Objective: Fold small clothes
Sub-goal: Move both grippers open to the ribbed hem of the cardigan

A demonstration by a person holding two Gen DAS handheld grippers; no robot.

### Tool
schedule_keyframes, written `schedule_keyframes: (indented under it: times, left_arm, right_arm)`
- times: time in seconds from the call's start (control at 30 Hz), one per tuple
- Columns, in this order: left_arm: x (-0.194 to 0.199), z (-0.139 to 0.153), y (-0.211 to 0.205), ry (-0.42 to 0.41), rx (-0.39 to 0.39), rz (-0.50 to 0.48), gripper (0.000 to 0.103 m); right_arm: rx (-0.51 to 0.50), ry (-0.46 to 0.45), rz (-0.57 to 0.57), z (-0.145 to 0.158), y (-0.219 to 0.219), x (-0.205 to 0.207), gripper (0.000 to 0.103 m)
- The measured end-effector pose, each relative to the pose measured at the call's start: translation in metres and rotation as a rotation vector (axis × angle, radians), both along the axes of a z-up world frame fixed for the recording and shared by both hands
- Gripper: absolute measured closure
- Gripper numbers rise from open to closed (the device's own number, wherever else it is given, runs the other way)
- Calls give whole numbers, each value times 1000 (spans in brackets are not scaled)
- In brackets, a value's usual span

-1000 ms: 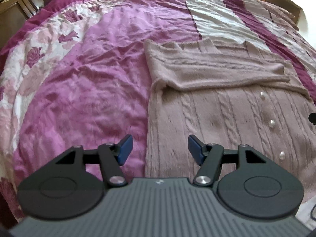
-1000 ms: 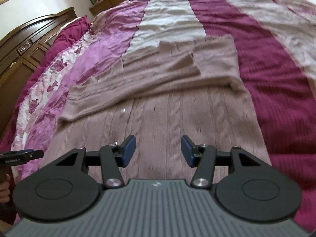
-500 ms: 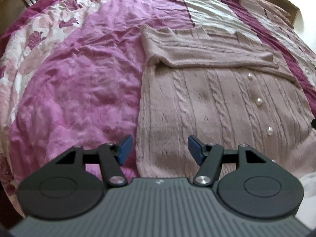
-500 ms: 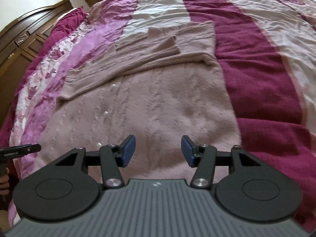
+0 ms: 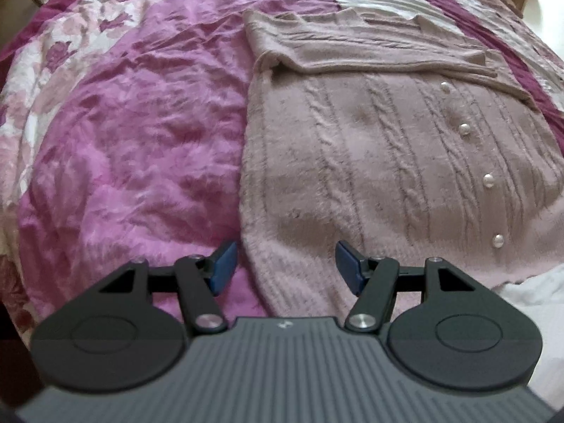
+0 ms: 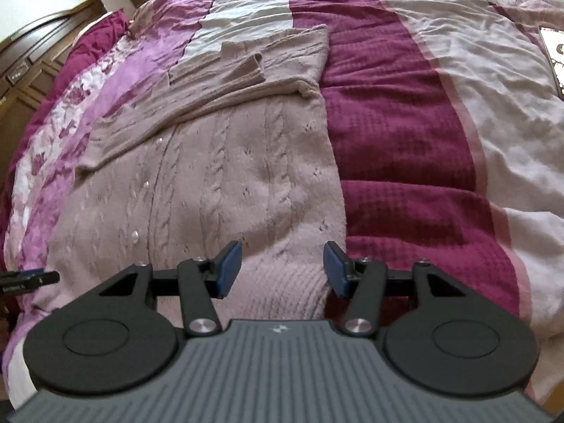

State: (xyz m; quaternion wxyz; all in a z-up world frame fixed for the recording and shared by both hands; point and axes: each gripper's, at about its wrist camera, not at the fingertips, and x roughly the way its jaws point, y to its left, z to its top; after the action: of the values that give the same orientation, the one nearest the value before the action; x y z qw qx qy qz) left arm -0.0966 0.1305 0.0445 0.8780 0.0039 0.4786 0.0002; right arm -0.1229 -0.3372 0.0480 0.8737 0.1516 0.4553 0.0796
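Observation:
A dusty-pink cable-knit cardigan (image 5: 387,162) with pearl buttons (image 5: 464,129) lies flat on the bed, both sleeves folded across its chest. It also shows in the right wrist view (image 6: 218,183). My left gripper (image 5: 285,264) is open and empty, its jaws straddling the cardigan's near left hem corner, just above the fabric. My right gripper (image 6: 283,269) is open and empty over the near right hem corner. The left gripper's tip (image 6: 28,279) shows at the left edge of the right wrist view.
The bed is covered by a striped quilt, pink satin (image 5: 134,134) on the left, dark magenta (image 6: 398,134) and white on the right. Dark wooden furniture (image 6: 31,70) stands at the far left. A white sheet (image 5: 528,292) lies by the hem.
Both grippers have pulled back toward the near hem of the cardigan and lowered toward its two bottom corners. Both stayed open. The cardigan has not moved.

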Motion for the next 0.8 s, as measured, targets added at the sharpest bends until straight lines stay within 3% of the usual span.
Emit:
schedule_keyframes:
  times: [0.13,0.23,0.33,0.47,0.67,0.8]
  left_arm:
    - [-2,2,10,-3,14,25,39]
    - [2,-2,16,21,-26,33,39]
    - [9,-11,18,65,-88,8,39]
    - [13,-19,5,76,-73,-76,38]
    - [26,-26,-4,105,-156,-129,38]
    - [28,-29,-8,121,-145,-143,39]
  right_arm:
    - [-27,8,0,5,0,-8,43]
    - [-18,21,18,4,-2,-11,43]
    - [9,56,58,-5,-2,-8,43]
    - [68,85,118,-20,7,2,31]
    - [69,77,181,-26,25,16,31]
    - [49,77,198,-31,32,20,31]
